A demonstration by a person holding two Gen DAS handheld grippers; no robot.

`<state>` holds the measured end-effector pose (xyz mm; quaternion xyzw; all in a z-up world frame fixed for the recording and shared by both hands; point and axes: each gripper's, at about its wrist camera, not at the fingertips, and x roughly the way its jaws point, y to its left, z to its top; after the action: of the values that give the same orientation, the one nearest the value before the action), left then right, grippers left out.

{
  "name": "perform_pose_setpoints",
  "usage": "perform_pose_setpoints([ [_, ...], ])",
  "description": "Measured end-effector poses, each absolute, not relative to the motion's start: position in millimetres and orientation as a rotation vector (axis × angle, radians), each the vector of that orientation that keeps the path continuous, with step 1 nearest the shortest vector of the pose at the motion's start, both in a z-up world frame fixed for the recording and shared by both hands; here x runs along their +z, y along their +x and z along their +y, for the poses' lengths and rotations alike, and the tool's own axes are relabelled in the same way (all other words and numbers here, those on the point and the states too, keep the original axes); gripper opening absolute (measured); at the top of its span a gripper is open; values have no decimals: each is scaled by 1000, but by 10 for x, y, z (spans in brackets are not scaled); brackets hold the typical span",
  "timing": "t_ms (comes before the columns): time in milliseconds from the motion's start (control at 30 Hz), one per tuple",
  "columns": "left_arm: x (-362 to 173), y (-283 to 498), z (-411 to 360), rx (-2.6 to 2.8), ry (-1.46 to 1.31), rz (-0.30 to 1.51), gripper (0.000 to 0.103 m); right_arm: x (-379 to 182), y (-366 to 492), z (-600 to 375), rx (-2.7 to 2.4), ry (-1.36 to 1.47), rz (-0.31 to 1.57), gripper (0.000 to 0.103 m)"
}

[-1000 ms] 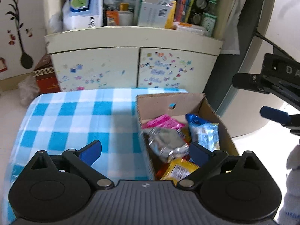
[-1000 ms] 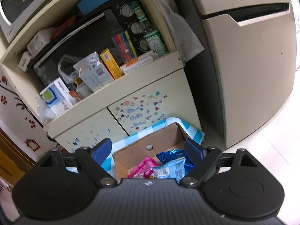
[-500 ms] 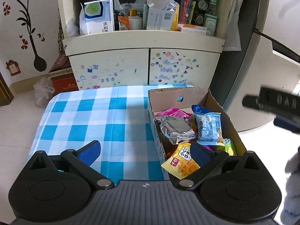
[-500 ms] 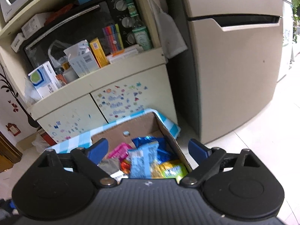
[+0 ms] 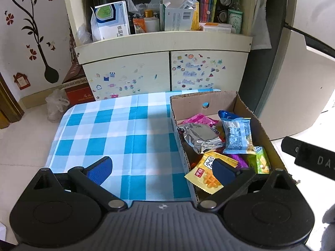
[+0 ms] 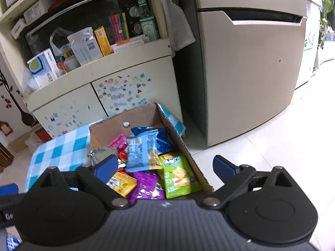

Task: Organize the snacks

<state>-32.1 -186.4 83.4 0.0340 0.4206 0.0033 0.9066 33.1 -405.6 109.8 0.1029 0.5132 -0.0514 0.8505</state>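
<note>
A cardboard box [image 5: 245, 106] [image 6: 167, 119] stands on the right side of a blue checked tablecloth [image 5: 117, 133] and holds several snack packets. Among them are a silver packet [image 5: 199, 136], a light blue packet [image 5: 237, 135] [image 6: 142, 150], a yellow packet [image 5: 206, 173] and a green packet [image 6: 178, 173]. My left gripper [image 5: 162, 168] hovers open over the box's near left corner with nothing between its fingers. My right gripper [image 6: 164, 166] is above the box's near end, its jaws opening wide, and no packet is pressed between its pads.
A cream cabinet [image 5: 165, 71] with stickers and a cluttered shelf stands behind the table. A large beige fridge [image 6: 251, 67] is to the right, with pale floor tiles [image 6: 282, 142] in front. A red carton [image 5: 77, 87] and a plastic bag [image 5: 55, 104] lie on the floor at left.
Both grippers have pulled back and up from the box, so more of the table and the box shows. The right gripper's fingers have spread wider and now look down into the box.
</note>
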Motion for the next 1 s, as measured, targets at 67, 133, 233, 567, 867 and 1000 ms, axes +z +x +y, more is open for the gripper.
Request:
perform_pose_setpoints([
  [67, 831, -312, -1870, 16, 76, 871, 103, 1086, 332, -4053, -101, 219, 1091, 97],
  [133, 824, -300, -1878, 24, 82, 875, 103, 1081, 337, -4045, -97, 221, 1100, 97],
  [233, 823, -259, -1899, 38, 101, 876, 103, 1083, 337, -4028, -89, 214, 1103, 97],
  [567, 839, -147, -1970, 50, 117, 881, 103, 1041, 367, -4022, -86, 230, 1137, 98],
  [867, 843, -147, -2016, 61, 155, 868, 103, 1011, 375, -3947, -80, 190, 1142, 98],
  [1000, 843, -143, -2062, 80, 205, 857, 103, 1001, 388, -3938, -78, 180, 1143, 98],
])
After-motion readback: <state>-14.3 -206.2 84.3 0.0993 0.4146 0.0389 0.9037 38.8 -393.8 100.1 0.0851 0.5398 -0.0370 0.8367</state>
